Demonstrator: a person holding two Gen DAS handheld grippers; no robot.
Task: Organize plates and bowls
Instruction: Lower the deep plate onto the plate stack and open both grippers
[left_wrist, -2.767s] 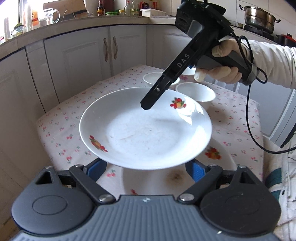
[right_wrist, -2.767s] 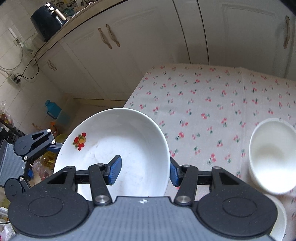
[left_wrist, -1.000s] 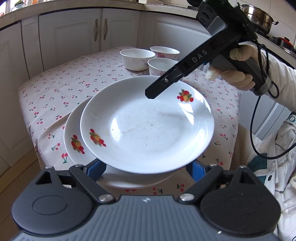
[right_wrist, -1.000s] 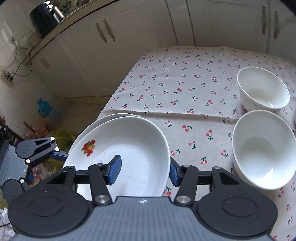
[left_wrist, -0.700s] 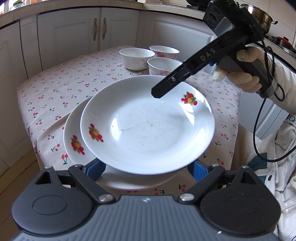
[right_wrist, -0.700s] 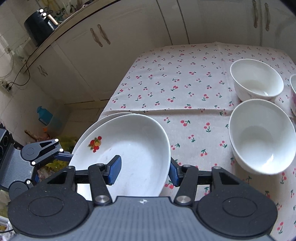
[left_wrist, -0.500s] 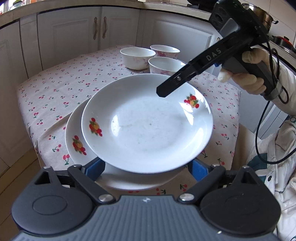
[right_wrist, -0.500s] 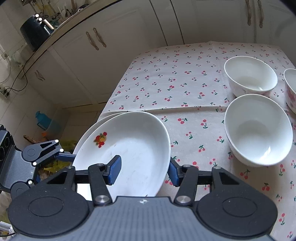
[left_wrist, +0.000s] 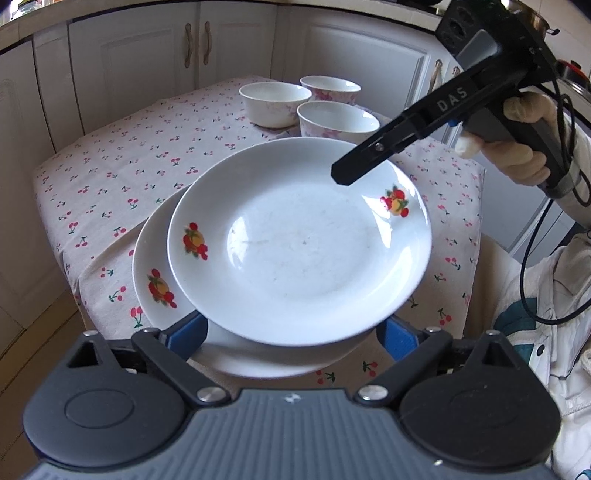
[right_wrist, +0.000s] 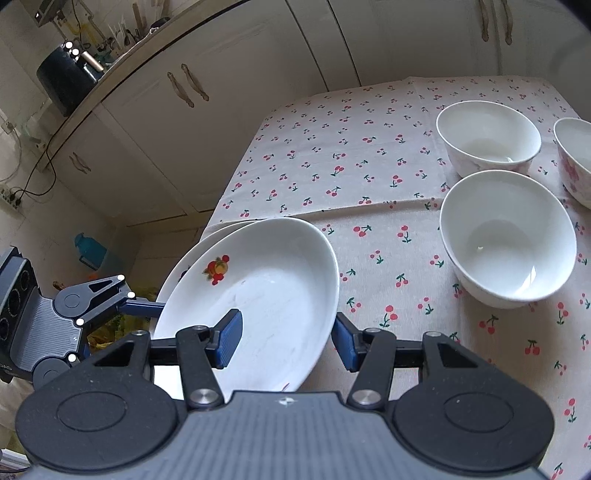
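Observation:
A white plate with fruit prints hangs just above a second matching plate on the cherry tablecloth. My left gripper has its blue pads wide apart under the near rim; the plate hides the tips. My right gripper is open, one pad inside the upper plate and one outside its rim. Its finger reaches over the plate's far right rim. The lower plate shows as a thin edge behind.
Three white bowls stand at the table's far end: one nearest, one behind, one at the edge. In the left wrist view they are grouped. White cabinets surround the table. The table's near edge lies under the plates.
The upper plate has swung from over the table's middle to above the second plate and sunk toward it. The right gripper has drawn back along the far rim.

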